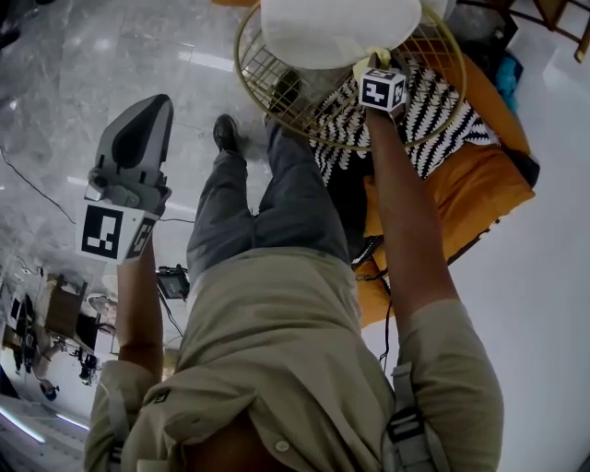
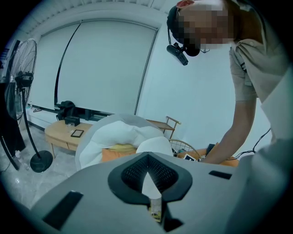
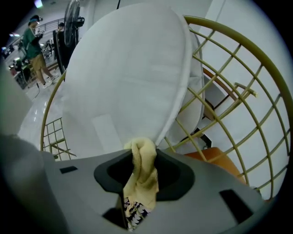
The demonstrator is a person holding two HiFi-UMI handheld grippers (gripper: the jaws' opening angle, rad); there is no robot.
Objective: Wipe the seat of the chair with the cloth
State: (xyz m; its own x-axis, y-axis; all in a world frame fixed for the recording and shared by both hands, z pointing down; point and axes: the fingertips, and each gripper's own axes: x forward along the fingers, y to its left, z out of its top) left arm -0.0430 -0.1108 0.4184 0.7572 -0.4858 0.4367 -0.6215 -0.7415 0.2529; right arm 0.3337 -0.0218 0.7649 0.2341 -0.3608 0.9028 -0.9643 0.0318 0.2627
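Observation:
The chair is a round gold wire frame [image 1: 267, 78] with a white seat cushion [image 1: 332, 28]. My right gripper [image 1: 371, 63] is at the cushion's near edge, shut on a yellow cloth [image 1: 365, 64]. In the right gripper view the cloth [image 3: 143, 176] is bunched between the jaws of that gripper [image 3: 144, 153], touching the cushion [image 3: 128, 82], with the gold wires [image 3: 219, 91] to the right. My left gripper [image 1: 152, 106] is held over the floor, away from the chair, shut and holding nothing. In the left gripper view that gripper [image 2: 149, 172] points toward the chair cushion [image 2: 119, 137].
A black-and-white zigzag pillow [image 1: 442, 111] lies on an orange seat [image 1: 479, 189] right of the chair. The person's legs and a black shoe [image 1: 224, 132] stand beside the chair. A standing fan [image 2: 20, 91] and a low wooden table [image 2: 57, 132] are further off.

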